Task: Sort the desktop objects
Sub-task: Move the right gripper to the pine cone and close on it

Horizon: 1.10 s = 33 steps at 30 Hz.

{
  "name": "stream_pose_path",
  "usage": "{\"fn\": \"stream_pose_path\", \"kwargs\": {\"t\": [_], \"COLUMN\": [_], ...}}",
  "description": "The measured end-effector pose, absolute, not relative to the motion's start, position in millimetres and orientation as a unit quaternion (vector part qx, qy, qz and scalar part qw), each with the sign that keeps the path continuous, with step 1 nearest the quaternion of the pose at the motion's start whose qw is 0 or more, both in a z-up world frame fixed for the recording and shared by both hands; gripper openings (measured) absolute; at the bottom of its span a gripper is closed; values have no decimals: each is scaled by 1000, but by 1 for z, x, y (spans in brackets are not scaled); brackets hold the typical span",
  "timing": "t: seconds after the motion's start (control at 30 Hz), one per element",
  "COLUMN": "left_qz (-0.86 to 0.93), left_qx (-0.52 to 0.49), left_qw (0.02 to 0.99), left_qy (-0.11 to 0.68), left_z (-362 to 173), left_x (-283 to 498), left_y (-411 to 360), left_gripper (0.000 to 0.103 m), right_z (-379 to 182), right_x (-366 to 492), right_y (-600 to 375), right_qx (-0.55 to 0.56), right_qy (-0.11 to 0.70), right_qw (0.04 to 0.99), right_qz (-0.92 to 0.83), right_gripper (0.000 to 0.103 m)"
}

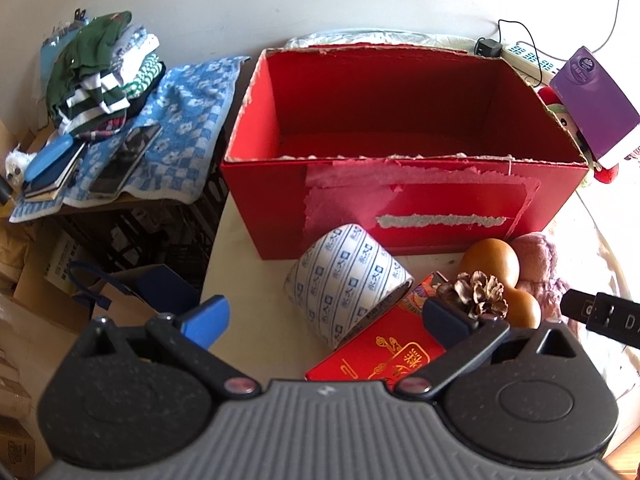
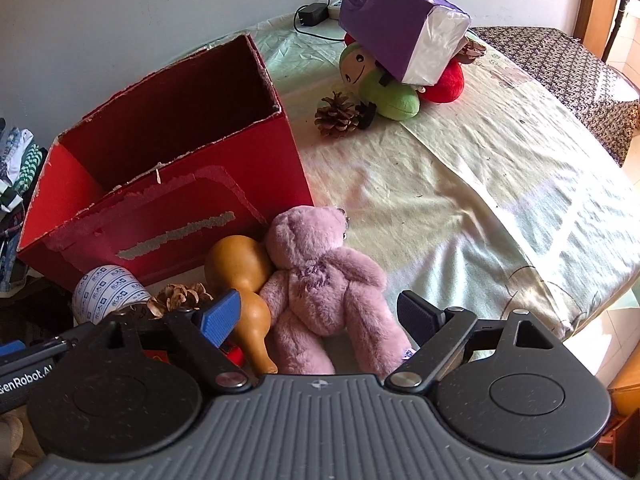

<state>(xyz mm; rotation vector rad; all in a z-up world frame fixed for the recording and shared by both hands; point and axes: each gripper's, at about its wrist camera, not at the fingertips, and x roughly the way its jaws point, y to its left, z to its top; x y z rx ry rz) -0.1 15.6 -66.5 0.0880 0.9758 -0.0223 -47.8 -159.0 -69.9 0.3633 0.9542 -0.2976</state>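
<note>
Fingers of the left gripper [image 1: 326, 320] stand wide apart and hold nothing, poised over a roll of printed tape [image 1: 346, 282] that lies on its side and partly on a red packet with gold print [image 1: 384, 354]. Just right of the roll, a pine cone [image 1: 476, 294] sits against a brown gourd [image 1: 496, 270], which lies on its side. The right gripper [image 2: 320, 314] is likewise spread wide and empty, its fingers to either side of a pink plush bear [image 2: 320, 280] that lies face down with its head touching the gourd and close to the box wall. Behind this cluster stands a red cardboard box [image 1: 400, 196], open at the top (rim torn, label strips peeled off the front) with nothing visible inside. Beyond its right end, on the pale green tablecloth [image 2: 460, 168], a second pine cone [image 2: 338, 116] lies just beside a green and red plush toy [image 2: 384, 92], and a purple tissue pack [image 2: 400, 20] rests tilted on top of that toy. Farthest back, a black adapter [image 2: 310, 14] lies near the wall.
</note>
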Motion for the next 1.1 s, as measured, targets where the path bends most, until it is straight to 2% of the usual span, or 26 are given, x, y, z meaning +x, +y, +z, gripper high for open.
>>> {"fn": "stream_pose_path", "kwargs": {"t": [0.43,1.1], "left_qz": [-8,-33], "left_qx": [49,54], "left_qw": [884,882], "left_qy": [466,467], "left_z": [-67,-73], "left_x": [0,-9], "left_y": [13,13], "left_gripper": [102,102], "right_z": [-63,-69], "right_x": [-51,-53], "right_y": [-148,-150], "right_qx": [126,148], "right_qy": [442,449], "right_qw": [877,872], "right_qz": [-142,-125], "right_gripper": [87,84]}}
